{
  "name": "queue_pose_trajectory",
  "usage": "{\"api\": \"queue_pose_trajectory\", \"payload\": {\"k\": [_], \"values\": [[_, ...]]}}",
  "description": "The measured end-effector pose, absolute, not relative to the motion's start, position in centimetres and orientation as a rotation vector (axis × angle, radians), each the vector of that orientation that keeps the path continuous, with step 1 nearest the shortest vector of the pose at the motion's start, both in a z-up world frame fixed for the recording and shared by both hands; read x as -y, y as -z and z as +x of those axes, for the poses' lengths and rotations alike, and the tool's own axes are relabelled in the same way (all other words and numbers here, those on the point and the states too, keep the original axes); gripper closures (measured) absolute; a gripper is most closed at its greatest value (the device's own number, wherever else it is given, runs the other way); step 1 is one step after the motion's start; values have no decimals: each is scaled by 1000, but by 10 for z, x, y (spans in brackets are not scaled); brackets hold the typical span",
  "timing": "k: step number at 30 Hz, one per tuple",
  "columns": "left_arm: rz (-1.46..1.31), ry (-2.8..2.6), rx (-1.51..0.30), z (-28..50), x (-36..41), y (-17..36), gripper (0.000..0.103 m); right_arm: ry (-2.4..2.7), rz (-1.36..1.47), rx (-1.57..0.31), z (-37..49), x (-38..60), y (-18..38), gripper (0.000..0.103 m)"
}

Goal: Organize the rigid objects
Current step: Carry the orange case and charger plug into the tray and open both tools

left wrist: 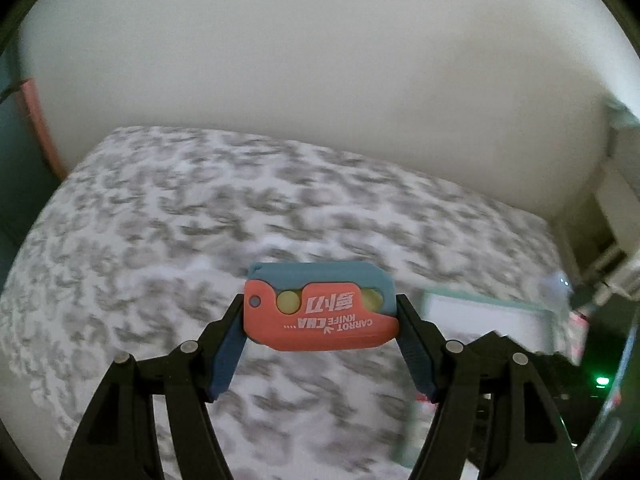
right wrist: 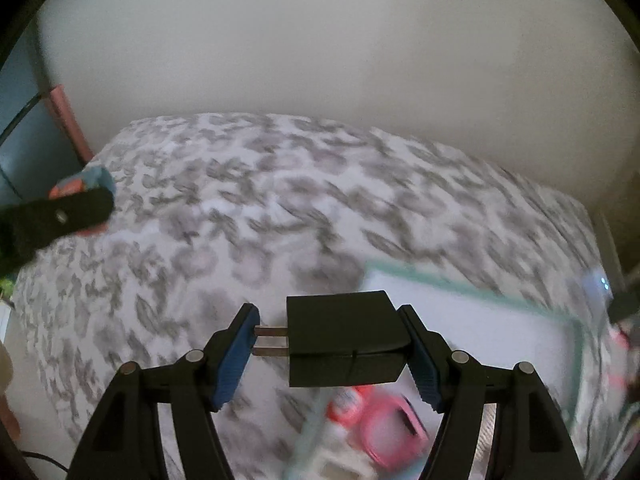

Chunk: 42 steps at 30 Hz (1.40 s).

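A patterned bedcover (left wrist: 200,208) is stretching under both grippers, and a teal-rimmed tray (right wrist: 480,296) is lying on it at the lower right, likely the place where things are being gathered. The right gripper (right wrist: 332,344) is carrying a black plug adapter (right wrist: 344,340) above that tray, one finger pressing its body and the other its prongs. The left gripper (left wrist: 320,320) is clamping an orange toy knife (left wrist: 320,312) by its ends, aloft. Only the right view is showing pink and white items (right wrist: 376,428) already in the tray.
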<state>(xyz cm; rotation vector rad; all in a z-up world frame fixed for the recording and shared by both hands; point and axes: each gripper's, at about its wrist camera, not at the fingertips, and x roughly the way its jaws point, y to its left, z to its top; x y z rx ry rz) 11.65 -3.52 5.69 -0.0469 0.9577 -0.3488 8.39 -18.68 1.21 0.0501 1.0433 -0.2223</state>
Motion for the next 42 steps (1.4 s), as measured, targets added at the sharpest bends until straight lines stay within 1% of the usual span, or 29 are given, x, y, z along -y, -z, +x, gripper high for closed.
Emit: {"api": "queue_pose_trajectory", "payload": {"k": [4, 9, 15, 24, 27, 31, 34, 36, 37, 40, 42], "values": [[-8, 446, -975, 87, 75, -50, 31, 301, 82, -1074, 44, 218, -7, 30], [54, 556, -1033, 60, 132, -28, 31, 392, 171, -1119, 0, 263, 2, 30], [93, 632, -1110, 45, 176, 2, 31, 441, 217, -1155, -26, 291, 14, 30], [94, 642, -1225, 39, 189, 44, 31, 433, 227, -1189, -34, 294, 33, 32], [72, 631, -1252, 38, 182, 49, 30, 431, 219, -1190, -35, 291, 35, 32], [50, 623, -1243, 33, 172, 45, 26, 433, 243, -1174, -42, 290, 34, 30], [41, 582, -1240, 31, 162, 45, 25, 436, 261, -1167, -47, 290, 34, 28], [32, 540, -1225, 31, 151, 45, 19, 438, 277, -1161, -52, 289, 34, 22], [28, 521, -1214, 32, 146, 44, 10, 439, 281, -1156, -54, 289, 33, 18], [34, 452, -1164, 30, 130, 41, 9, 435, 298, -1142, -60, 287, 31, 18], [52, 412, -1135, 27, 120, 38, 5, 431, 303, -1130, -64, 284, 29, 12]]}}
